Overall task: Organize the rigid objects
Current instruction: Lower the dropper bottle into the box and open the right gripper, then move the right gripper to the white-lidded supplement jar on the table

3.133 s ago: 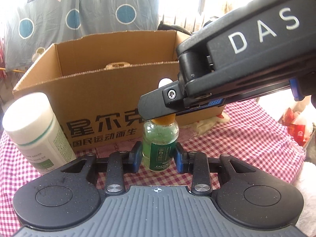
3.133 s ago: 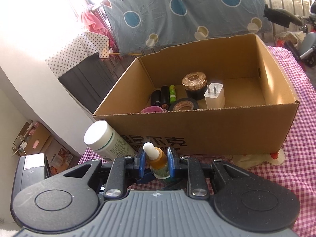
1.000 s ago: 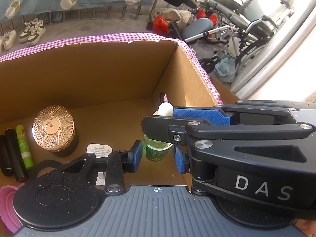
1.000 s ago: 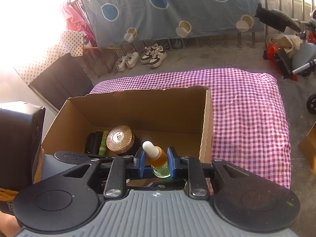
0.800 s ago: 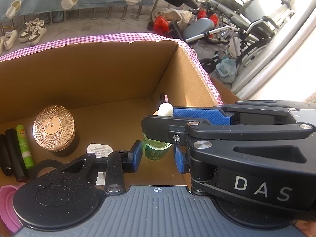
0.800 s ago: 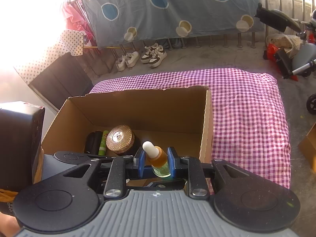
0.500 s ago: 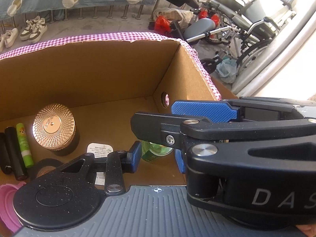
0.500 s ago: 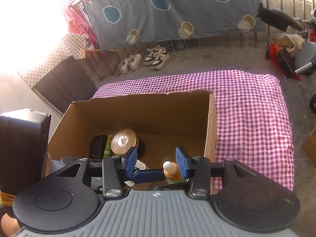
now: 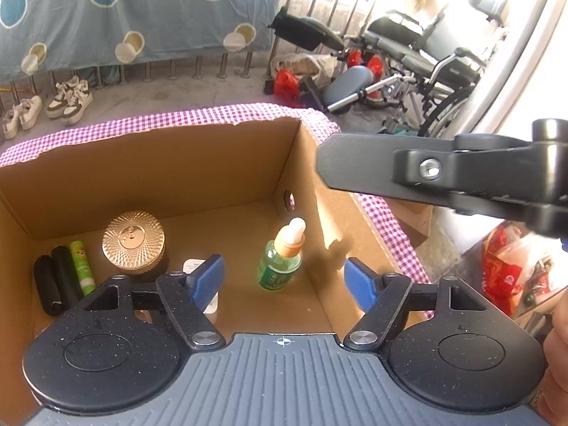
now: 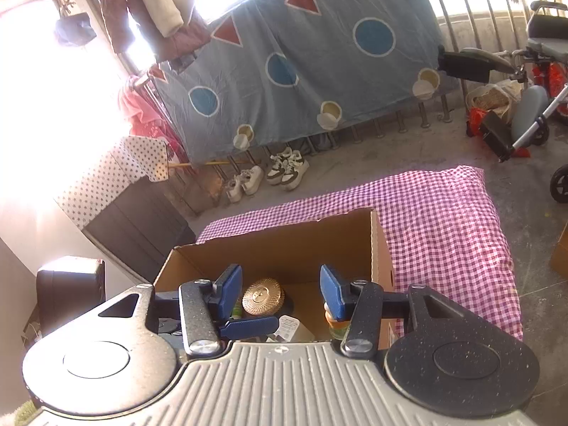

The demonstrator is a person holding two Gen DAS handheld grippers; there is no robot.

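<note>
Cardboard box (image 9: 198, 163) holds the green dropper bottle (image 9: 280, 259), which stands upright on its floor near the right wall, free of both grippers. Tilted down over the box's near edge, the left gripper (image 9: 284, 278) has just opened its blue fingers (image 9: 207, 277), which stand well clear of the bottle. Higher, the right gripper (image 10: 280, 289) points less steeply, its fingers (image 10: 332, 293) just spread and empty.

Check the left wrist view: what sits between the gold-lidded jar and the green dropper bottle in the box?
A white charger, partly hidden by the left tongs' blue pad, between jar and bottle.
</note>
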